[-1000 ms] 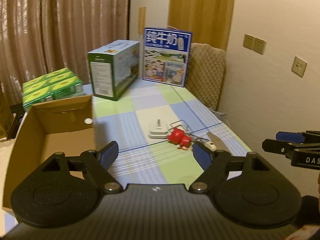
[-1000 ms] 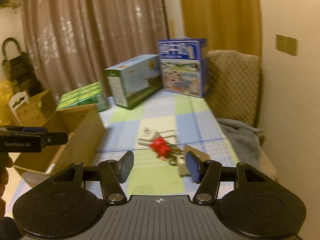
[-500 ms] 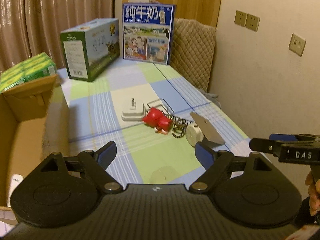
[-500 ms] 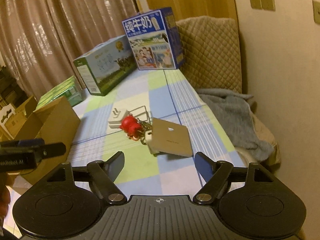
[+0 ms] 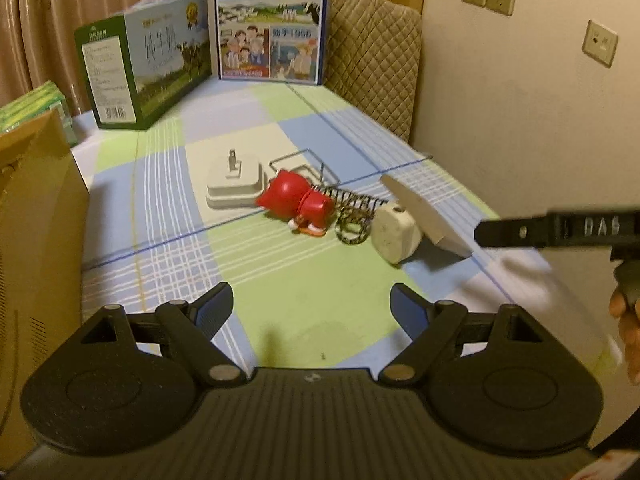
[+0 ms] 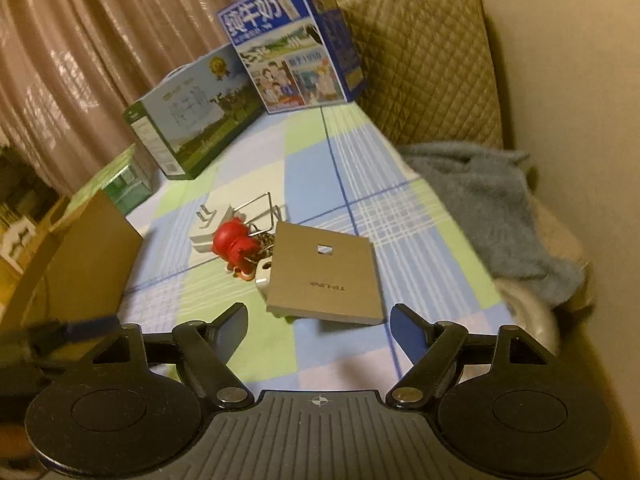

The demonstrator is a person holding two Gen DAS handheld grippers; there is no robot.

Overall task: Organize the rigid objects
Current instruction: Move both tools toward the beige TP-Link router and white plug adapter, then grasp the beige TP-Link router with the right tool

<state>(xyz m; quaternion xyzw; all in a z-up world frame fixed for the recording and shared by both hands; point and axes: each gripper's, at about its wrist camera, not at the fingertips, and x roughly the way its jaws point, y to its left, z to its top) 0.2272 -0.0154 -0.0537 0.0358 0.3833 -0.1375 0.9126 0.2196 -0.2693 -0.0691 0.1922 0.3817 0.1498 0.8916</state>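
- Right now left tool [image 5: 311, 307] hangs over the near part of the desk [image 5: 312, 304], jaws spread wide, nothing between them; they have just been opening a bit more.
- Right tool [image 6: 319, 325] also spread wide, empty, over the near edge of the desk; its jaws have just been opening a lot. One dark finger of it shows at the right edge of the left wrist view, a person's hand [image 5: 628, 332] behind it, blurred.
- Task things sit in one clump around the middle of the desk, checked cloth in blue, green and white under them.
- White plug adapter [image 5: 237, 187] lies flat, prongs up, at the left end of the clump.
- Red toy figure [image 5: 295, 202] lies on its side, touching or just beside the adapter.
- Wire frame [image 5: 304, 166] lies behind the toy; coiled spring [image 5: 354, 205] runs right from the toy, small dark ring below it.
- Small white block [image 5: 396, 237] sits right of the spring, just beside the flat grey router box [image 6: 325, 276].
- Router box is tilted, one edge propped on the white block, TP-LINK lettering on its face, square hole near the top.
- Cardboard box [image 5: 38, 256] stands open at the left edge of the desk.
- Green milk carton case [image 5: 148, 62] and blue milk carton case [image 5: 272, 20] stand at the far end, near the curtain; green packs [image 6: 120, 184] by the far left corner.
- Quilted cushion [image 6: 424, 64] and grey blanket [image 6: 488, 200] lie off the right edge, by the wall.
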